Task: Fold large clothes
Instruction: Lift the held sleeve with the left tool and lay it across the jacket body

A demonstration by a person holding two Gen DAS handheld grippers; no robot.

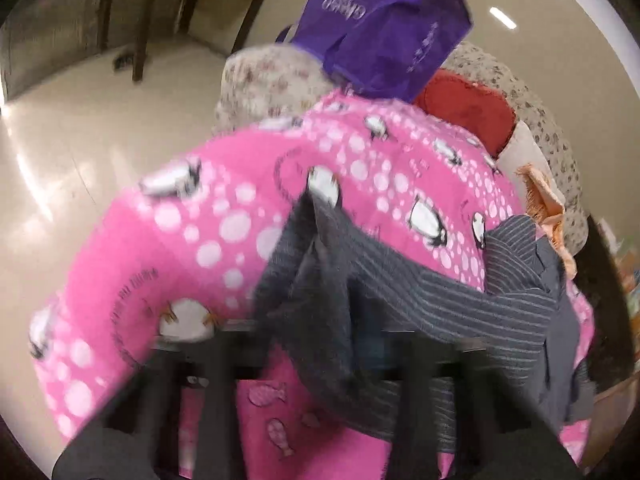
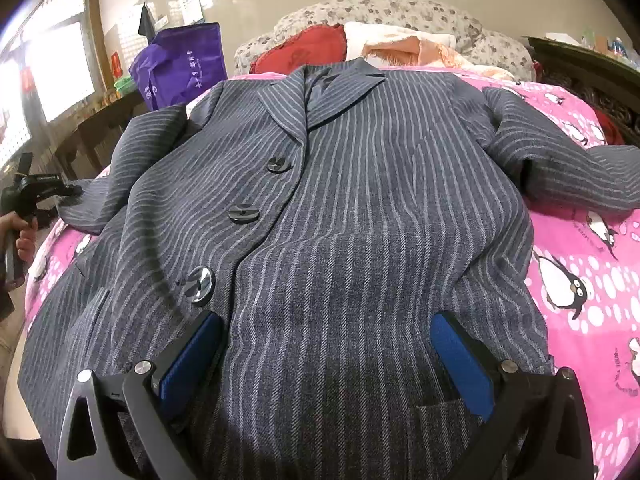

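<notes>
- A dark grey pinstriped jacket [image 2: 340,208] lies front side up on a bed, on top of a pink penguin blanket [image 2: 592,272].
- The collar of the jacket points to the far end of the bed, and its hem is close to the right wrist camera.
- Three dark buttons [image 2: 243,213] go down the front in a line.
- One sleeve [image 2: 568,168] is spread over the blanket on the right side of the right wrist view; the other sleeve goes out to the left.
- The right tongs [image 2: 326,360] are wide apart above the lower part of the jacket, with nothing between the blue pads [image 2: 192,356].
- In the right wrist view, the left tongs [image 2: 70,191] are at the end of the left sleeve; they look closed on the sleeve edge.
- The left wrist view is blurred; the striped cloth [image 1: 400,300] hangs in front of that camera, and the fingers there are too unclear to judge.
- A purple bag [image 2: 180,64] stands beside the bed.
- A red cushion [image 2: 304,50] and a floral pillow [image 2: 400,12] lie at the far end of the bed.
</notes>
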